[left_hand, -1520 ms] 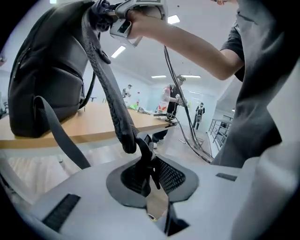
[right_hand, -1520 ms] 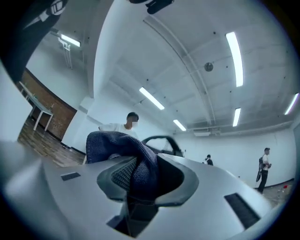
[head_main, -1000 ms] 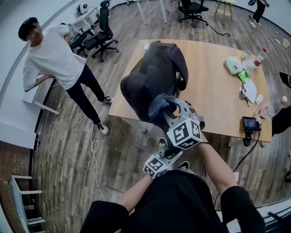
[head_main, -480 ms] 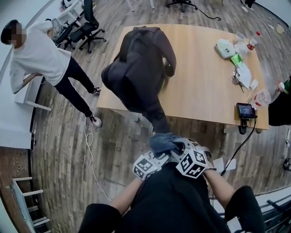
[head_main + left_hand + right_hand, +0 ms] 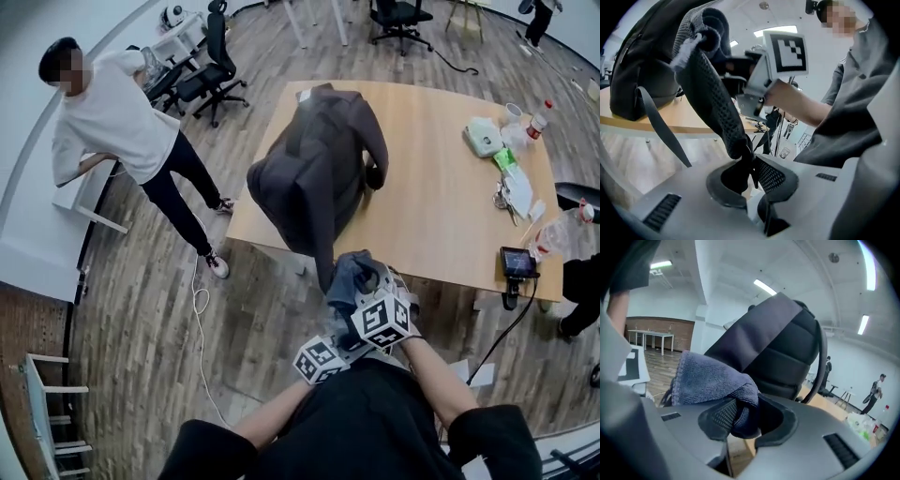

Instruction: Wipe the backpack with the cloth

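The dark grey backpack (image 5: 314, 164) stands on the wooden table (image 5: 441, 197), leaning over its near-left edge. One mesh-padded shoulder strap (image 5: 715, 103) hangs down off that edge toward me. My left gripper (image 5: 749, 171) is shut on the strap's lower end. Its marker cube (image 5: 319, 359) shows by my chest. Beside it, my right gripper (image 5: 366, 292) is shut on a folded blue-grey cloth (image 5: 710, 378). The cloth (image 5: 350, 279) sits against the strap just below the backpack's bottom. In the right gripper view the backpack (image 5: 780, 345) rises close behind the cloth.
A person in a white shirt (image 5: 117, 127) stands left of the table, near office chairs (image 5: 206, 70). Bottles, a tissue pack (image 5: 483, 134) and a phone on a stand (image 5: 517, 262) lie along the table's right side. A white cable (image 5: 199, 309) trails on the wooden floor.
The right gripper with the cloth has come down off the backpack's lower face, along the hanging strap toward me. The left gripper has stayed shut on the strap and shifted a little.
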A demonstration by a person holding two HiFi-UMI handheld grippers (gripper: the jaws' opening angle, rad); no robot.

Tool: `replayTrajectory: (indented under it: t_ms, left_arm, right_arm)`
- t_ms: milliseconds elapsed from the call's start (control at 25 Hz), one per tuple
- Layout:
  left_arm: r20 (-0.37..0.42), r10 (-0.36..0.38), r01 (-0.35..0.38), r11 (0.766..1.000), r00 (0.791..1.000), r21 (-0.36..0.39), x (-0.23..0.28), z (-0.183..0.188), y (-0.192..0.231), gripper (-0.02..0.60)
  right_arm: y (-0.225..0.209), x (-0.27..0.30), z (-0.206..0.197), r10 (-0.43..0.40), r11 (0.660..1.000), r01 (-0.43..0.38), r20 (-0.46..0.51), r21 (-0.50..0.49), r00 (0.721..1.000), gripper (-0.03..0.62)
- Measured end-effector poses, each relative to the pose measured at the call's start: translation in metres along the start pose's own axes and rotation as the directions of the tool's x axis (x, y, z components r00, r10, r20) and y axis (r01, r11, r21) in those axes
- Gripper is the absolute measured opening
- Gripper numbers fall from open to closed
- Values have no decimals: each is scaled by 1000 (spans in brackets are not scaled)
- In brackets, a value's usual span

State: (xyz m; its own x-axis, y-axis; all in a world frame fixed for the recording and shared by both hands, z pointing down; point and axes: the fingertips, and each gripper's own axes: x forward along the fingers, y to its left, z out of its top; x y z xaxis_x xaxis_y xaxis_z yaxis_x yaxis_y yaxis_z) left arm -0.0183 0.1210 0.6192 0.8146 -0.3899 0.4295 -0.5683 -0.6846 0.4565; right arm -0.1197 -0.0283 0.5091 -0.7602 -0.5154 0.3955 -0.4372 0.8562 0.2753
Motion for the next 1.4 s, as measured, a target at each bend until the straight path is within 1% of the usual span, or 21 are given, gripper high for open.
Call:
replayTrajectory:
  t_ms: [120, 200, 320, 400, 480, 520, 560, 680, 720, 800, 840, 880, 960, 1040, 1120, 1160, 1200, 1280, 1320, 1360, 1400]
  left_arm:
    - [-11, -34, 34, 999, 999, -7, 1, -6, -11, 61]
    - [-12, -28, 28, 1000, 1000, 5, 2, -7, -9, 61]
    - [-14, -21, 21, 1000, 1000, 13, 1, -6, -5, 61]
    - [-23, -31, 31, 999, 999, 9, 2, -9, -6, 61]
    - [-28, -37, 38, 999, 999, 8, 3, -12, -7, 61]
    - [-24, -34, 34, 999, 999, 11, 3, -13, -7, 61]
    - [-17, -27, 28, 999, 999, 17, 3, -13, -6, 61]
    - [-3, -7, 7, 999, 1000, 42, 3, -8, 1, 61]
    - [0, -4, 4, 999, 1000, 44, 2, -6, 2, 61]
    - [4, -2, 2, 999, 1000, 43, 1, -3, 4, 61]
    - [4, -4, 4, 999, 1000, 40, 1, -1, 5, 61]
    - [5, -7, 7, 999, 1000, 36, 1, 0, 6, 61]
    - [14, -10, 10, 1000, 1000, 29, 3, 4, 7, 61]
    - [25, -8, 8, 1000, 1000, 18, 2, 6, 11, 61]
    - [22, -19, 19, 1000, 1000, -3, 2, 4, 13, 61]
    - [18, -26, 26, 1000, 999, -15, 1, 3, 14, 61]
    - [16, -29, 29, 999, 999, -26, 1, 2, 14, 61]
    - [8, -26, 26, 999, 1000, -40, -1, -2, 11, 61]
    - [1, -26, 26, 999, 1000, -43, -1, -3, 10, 61]
    - [-7, -27, 27, 999, 1000, -43, -3, -4, 10, 61]
    - [-13, -25, 25, 999, 1000, -39, -5, -4, 12, 61]
  right_arm:
    - [-32, -2, 56, -96, 995, 98, 106, -23, 990, 104]
    - [-61, -1, 95, -159, 983, 171, 168, -61, 973, 104]
    - [-111, -6, 160, -244, 954, 282, 279, -103, 929, 104]
    - [-143, -17, 195, -305, 926, 359, 332, -117, 893, 104]
    - [-162, -31, 224, -331, 905, 406, 387, -128, 861, 104]
    - [-163, -33, 235, -323, 898, 410, 397, -158, 859, 104]
    - [-159, -30, 240, -309, 884, 413, 390, -218, 867, 104]
    - [-137, -14, 236, -298, 793, 434, 348, -428, 889, 103]
    - [-128, -10, 226, -290, 780, 424, 333, -461, 897, 101]
    - [-108, -3, 194, -254, 789, 367, 282, -492, 925, 101]
    - [-93, 0, 175, -223, 798, 321, 244, -510, 944, 101]
    - [-75, 3, 152, -182, 801, 261, 196, -539, 964, 101]
    - [-33, 11, 99, -86, 787, 114, 74, -606, 993, 101]
    - [1, 14, 45, 5, 788, -24, -32, -616, 999, 101]
    - [27, 4, 6, 97, 807, -131, -90, -575, 991, 101]
    - [40, -6, -9, 154, 812, -198, -124, -550, 980, 101]
    - [57, -20, -25, 221, 808, -282, -177, -518, 959, 101]
    - [90, -54, -54, 352, 778, -450, -288, -438, 890, 101]
    - [102, -67, -63, 397, 772, -499, -315, -394, 862, 101]
    - [109, -75, -67, 422, 781, -519, -318, -348, 849, 101]
    - [111, -76, -66, 427, 803, -511, -302, -307, 852, 101]
